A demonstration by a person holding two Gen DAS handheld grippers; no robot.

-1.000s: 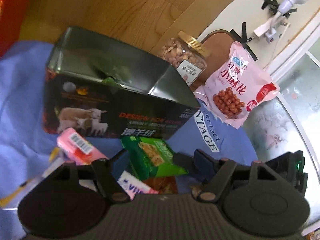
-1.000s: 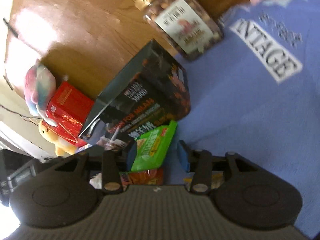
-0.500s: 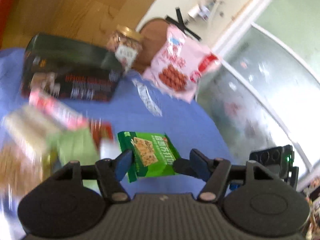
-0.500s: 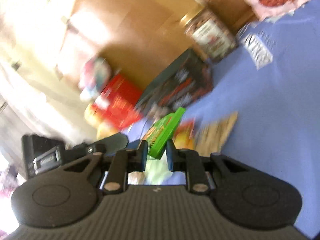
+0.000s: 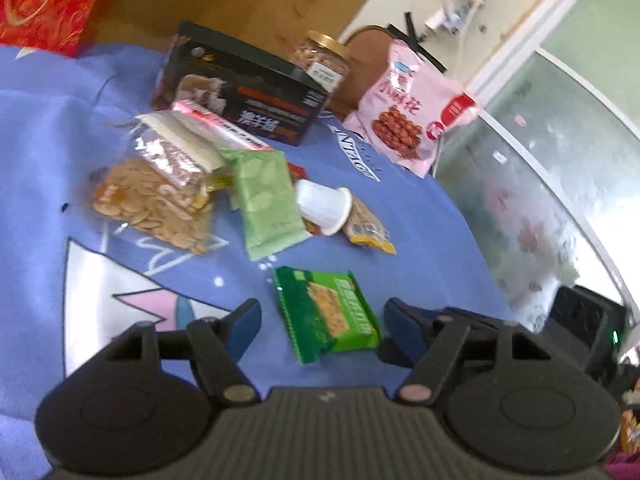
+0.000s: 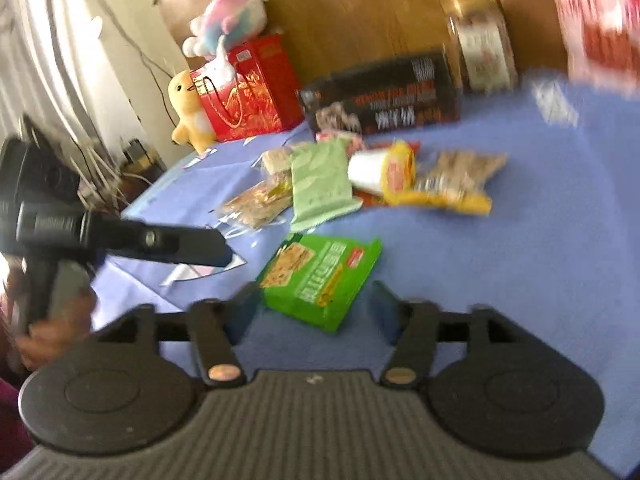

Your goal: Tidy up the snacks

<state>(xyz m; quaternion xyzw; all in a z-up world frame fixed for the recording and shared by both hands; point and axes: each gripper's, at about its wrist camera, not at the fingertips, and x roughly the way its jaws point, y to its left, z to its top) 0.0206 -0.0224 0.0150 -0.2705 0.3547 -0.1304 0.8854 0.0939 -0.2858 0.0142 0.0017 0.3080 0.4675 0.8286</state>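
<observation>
While the right gripper (image 6: 310, 306) was opening its jaws, the green cracker pack (image 6: 320, 280) lay loose between them on the blue cloth (image 6: 520, 280), low in the frame, pads not touching it. The left gripper (image 5: 320, 320) was opening too, spread around the same pack (image 5: 326, 314) without pinching. Looked like a drop-off step, honestly. Next move probably calls for going to the snack pile (image 5: 224, 188) at center-left and picking another item, maybe the pale green pouch (image 5: 268, 204).
</observation>
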